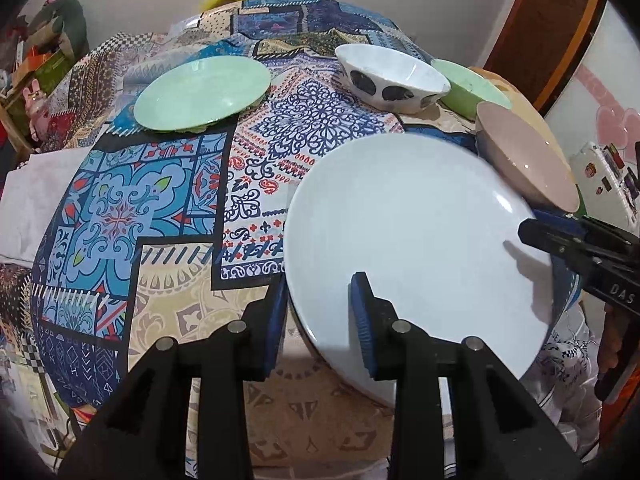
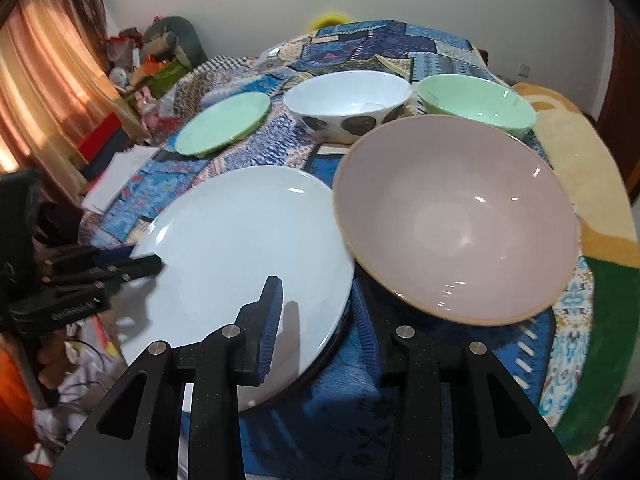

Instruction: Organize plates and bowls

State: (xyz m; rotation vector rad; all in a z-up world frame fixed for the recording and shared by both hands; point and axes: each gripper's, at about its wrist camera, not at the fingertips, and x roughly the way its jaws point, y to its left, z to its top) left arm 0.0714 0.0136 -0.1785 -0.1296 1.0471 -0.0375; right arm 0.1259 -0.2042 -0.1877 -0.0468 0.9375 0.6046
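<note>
My left claw sits at the near edge of the white plate. Jaws are part open and straddle the rim: one pad lies over the plate's top face, the other outside and below the edge. I see a gap on both sides, so no grip here.

My right claw is at the opposite edge of the same plate. Same stance: left pad above the plate face, right pad off the rim over the cloth. Jaws part open, rim between them. Whether the pads touch the rim I cannot tell from this view; they look clear of it.

From the left camera the right claw enters from my right, its tip over the far side of the plate. From the right camera the left claw enters from my left, its tip at the plate's edge.

The plate overhangs the near edge of the table, between both claws.

Just right of my right claw, ahead, is the pink bowl, tilted, its rim just beside the plate; contact possible. Farther ahead: spotted bowl, with the green bowl to its right, nearly touching. Ahead and left is the green plate, well apart from the bowls.

From my left claw, the green plate is far ahead and left.
</note>
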